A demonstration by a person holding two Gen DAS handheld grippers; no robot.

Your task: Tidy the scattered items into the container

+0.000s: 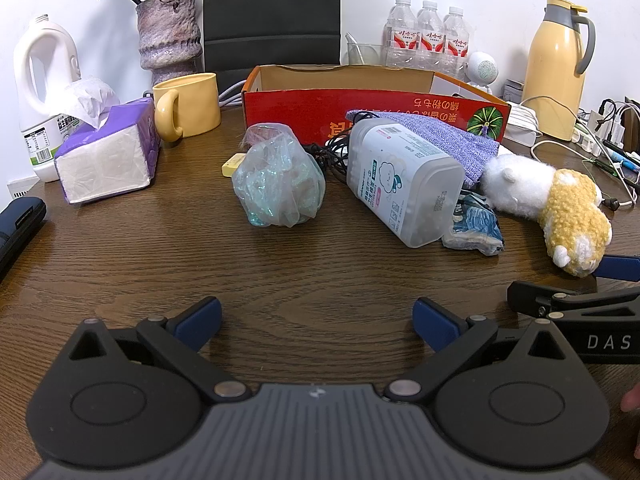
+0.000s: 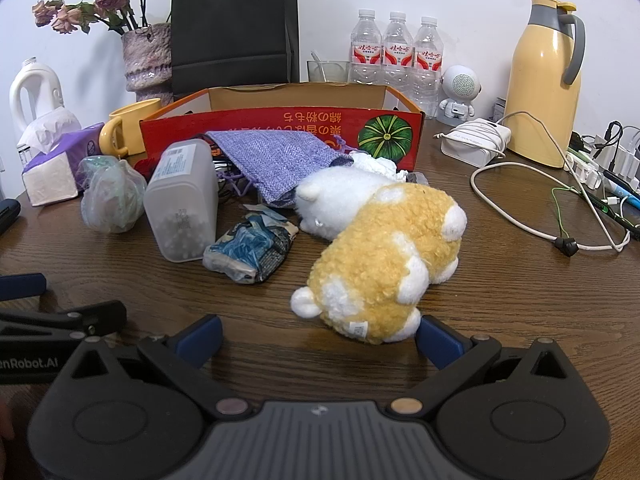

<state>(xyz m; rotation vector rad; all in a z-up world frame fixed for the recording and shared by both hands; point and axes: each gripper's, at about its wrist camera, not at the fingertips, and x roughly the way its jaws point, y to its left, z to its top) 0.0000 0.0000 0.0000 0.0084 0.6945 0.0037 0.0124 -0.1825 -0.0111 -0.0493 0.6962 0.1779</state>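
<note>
my left hand-held gripper wide open, empty, over table, right hand-held gripper wide open, plush at its tips, box behind

Dark wood table, red box, plush toy, tissue pack, yellow mug

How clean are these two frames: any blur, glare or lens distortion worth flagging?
Left wrist view: sharp, evenly lit, strong fisheye bowing of the table edge; soft sheen on the cotton swab box. Right wrist view: equally sharp, dark vignette corners, mild glare on the yellow thermos.
</note>
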